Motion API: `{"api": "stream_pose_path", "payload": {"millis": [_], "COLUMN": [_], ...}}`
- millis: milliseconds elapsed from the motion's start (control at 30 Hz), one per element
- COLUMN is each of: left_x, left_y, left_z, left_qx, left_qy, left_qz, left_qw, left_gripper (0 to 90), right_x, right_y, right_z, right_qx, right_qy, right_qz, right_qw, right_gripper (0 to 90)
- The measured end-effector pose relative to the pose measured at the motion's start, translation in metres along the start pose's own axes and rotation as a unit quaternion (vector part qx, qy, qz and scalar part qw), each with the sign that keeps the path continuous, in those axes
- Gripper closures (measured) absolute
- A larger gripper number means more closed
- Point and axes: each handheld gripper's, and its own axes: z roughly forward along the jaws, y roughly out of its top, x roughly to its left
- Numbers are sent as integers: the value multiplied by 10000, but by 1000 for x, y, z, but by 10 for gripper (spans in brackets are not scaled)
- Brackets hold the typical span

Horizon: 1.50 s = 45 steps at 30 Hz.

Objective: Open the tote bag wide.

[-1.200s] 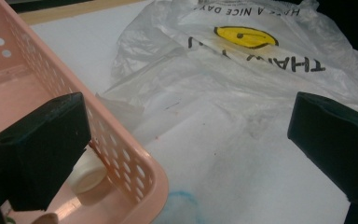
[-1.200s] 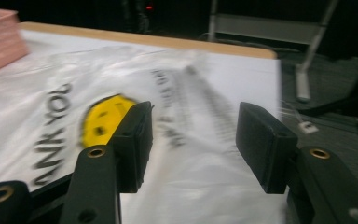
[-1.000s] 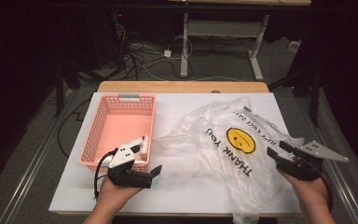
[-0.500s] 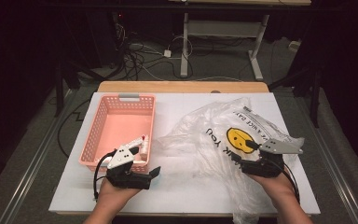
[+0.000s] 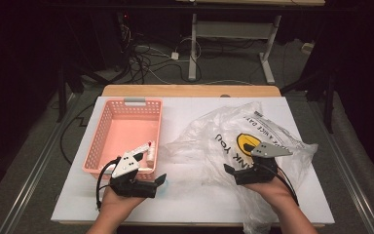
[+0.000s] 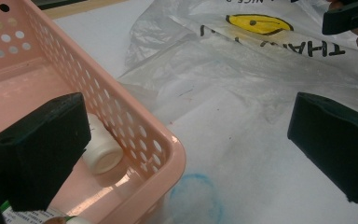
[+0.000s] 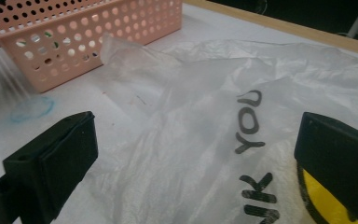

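R gripper point(image 5: 233, 171) sits over the crumpled clear plastic bag point(image 5: 233, 141) w/ smiley print, on the right half of the white worktop point(image 5: 190, 112); its fingers point(image 7: 51, 158) have just been spreading and now stand wide, nothing pinched, bag film below them. L gripper point(image 5: 158, 179) rests by the pink basket point(image 5: 107, 124)'s near corner, fingers point(image 6: 37, 149) spread, empty. Small white bottle point(image 6: 100, 147) lies inside basket.

Overhead view; two close views, bag point(image 5: 253, 141) shared.
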Motion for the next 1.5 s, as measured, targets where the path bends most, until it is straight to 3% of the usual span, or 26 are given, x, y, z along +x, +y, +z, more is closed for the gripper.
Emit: {"api": "stream_pose_path", "payload": {"millis": [200,300,367,433,467,567,600,700,733,900,1033,1233,1500], "left_x": [-1,-1,-1,-2,-2,-2,-2,-3,-3,-3,-4,-6,-6], "left_y": [-1,-1,-1,-1,-1,-1,-1,-1,-1,-2,-2,-2,-2], "left_z": [1,1,1,0,0,1,1,1,1,2,3,5,5], "left_qx": [37,31,34,28,34,45,47,57,60,89,116,143,145], "left_qy": [36,45,32,26,22,5,1,-5,-8,-30,-69,-98,-107], "left_qz": [64,68,67,76,87,92,94,109,107,88,101,114,102], "left_qw": [10000,10000,10000,10000,10000,9999,9999,9999,9999,9999,9999,9998,9998], "left_gripper": [0,0,0,0,0,0,0,0,0,0,0,0,0], "right_x": [7,11,12,18,18,24,27,28,30,29,26,24,21], "right_y": [-2,-5,-5,-9,-9,-13,-15,-18,-20,-25,-30,-32,-32], "right_z": [4,7,7,6,6,9,12,17,22,30,35,35,35], "right_qx": [258,549,582,706,706,873,1019,1156,1317,1494,1579,1460,1431], "right_qy": [176,268,299,378,378,466,522,493,451,431,395,287,237], "right_qz": [-95,-146,-180,-283,-283,-435,-530,-607,-695,-655,-608,-512,-487], "right_qw": [9995,9980,9977,9964,9964,9941,9920,9902,9878,9857,9848,9875,9882], "right_gripper": [22,101,125,245,245,341,378,401,406,433,491,617,751]}}
